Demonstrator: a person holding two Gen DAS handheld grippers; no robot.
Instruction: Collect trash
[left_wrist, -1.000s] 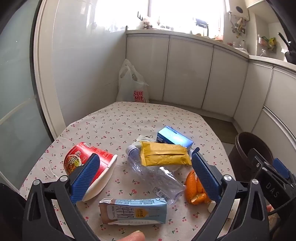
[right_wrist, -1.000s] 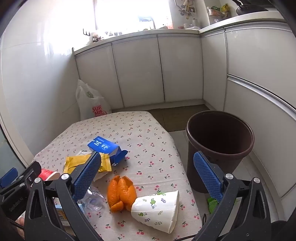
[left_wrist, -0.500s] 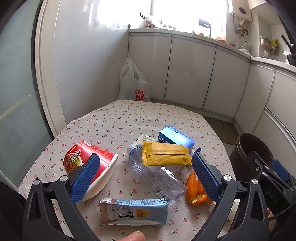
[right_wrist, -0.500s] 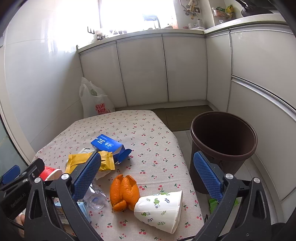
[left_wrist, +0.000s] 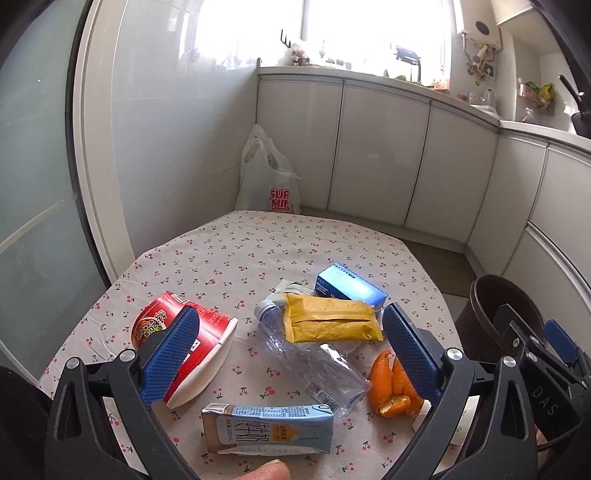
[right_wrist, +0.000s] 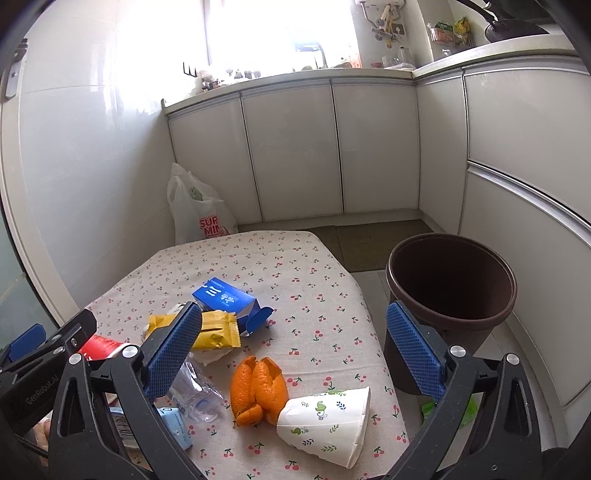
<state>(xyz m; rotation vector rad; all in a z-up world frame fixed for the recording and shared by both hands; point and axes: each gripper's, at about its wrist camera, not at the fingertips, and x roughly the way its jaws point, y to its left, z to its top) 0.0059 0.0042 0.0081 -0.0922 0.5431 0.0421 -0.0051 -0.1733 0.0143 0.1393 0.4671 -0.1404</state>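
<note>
Trash lies on a cherry-print table (left_wrist: 236, 251): a red noodle cup (left_wrist: 210, 332) on its side, a crushed clear bottle (left_wrist: 314, 362), a yellow packet (left_wrist: 328, 321), a blue box (left_wrist: 351, 286), a light-blue drink carton (left_wrist: 269, 428) and orange peel (left_wrist: 391, 387). A white paper cup (right_wrist: 328, 421) lies beside the peel (right_wrist: 258, 387). My left gripper (left_wrist: 291, 354) is open above the near trash. My right gripper (right_wrist: 291, 354) is open and empty over the table's right edge. A brown bin (right_wrist: 450, 295) stands right of the table.
A white plastic bag (left_wrist: 266, 181) sits on the floor behind the table. White cabinets (right_wrist: 295, 147) line the back and right walls. A green scrap (right_wrist: 432, 410) lies on the floor by the bin. The table's right edge is close to the bin.
Both grippers have drawn back and up slightly, so the trash sits a little lower and farther in view. Nothing on the table has moved. Both stay open.
</note>
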